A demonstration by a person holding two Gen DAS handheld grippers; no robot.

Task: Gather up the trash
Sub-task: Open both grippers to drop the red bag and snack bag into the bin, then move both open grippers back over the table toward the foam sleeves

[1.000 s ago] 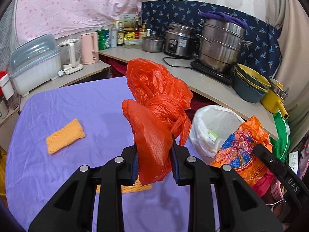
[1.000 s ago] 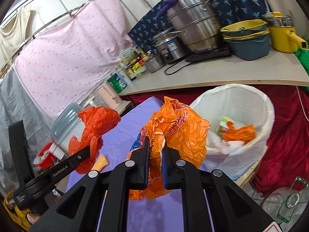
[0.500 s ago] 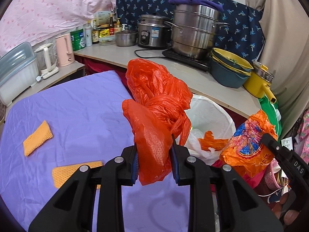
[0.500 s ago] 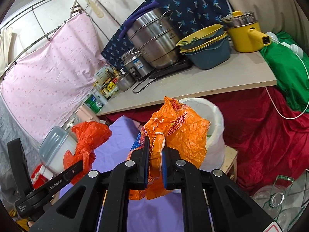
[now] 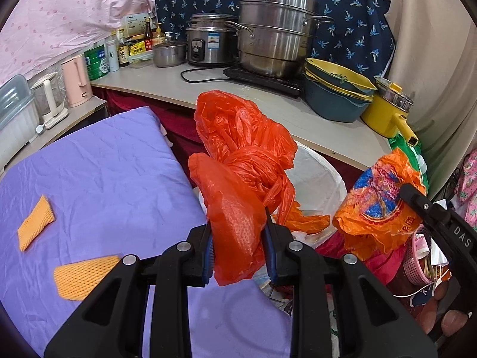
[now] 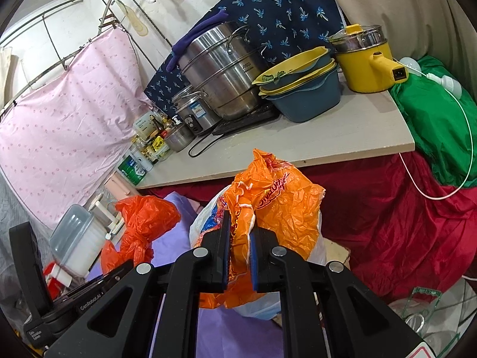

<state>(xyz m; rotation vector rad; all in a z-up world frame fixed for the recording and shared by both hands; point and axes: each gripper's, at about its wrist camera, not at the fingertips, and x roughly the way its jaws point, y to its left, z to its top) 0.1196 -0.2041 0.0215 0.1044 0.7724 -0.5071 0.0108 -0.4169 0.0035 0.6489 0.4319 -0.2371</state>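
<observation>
My left claw [image 5: 238, 247] is clamped on a crumpled red-orange plastic bag [image 5: 238, 173]; my right claw [image 6: 240, 256] pinches a crinkled orange printed plastic bag [image 6: 274, 205]. Both bags hang in the air past the right edge of the purple-covered counter [image 5: 98, 179]. The white-lined trash bin [image 5: 319, 176] sits just beyond and below the left claw — the red bag is roughly over its near rim, so I judge the left is nearer. The printed bag rides right of the bin mouth — it needs to swing inward first.
</observation>
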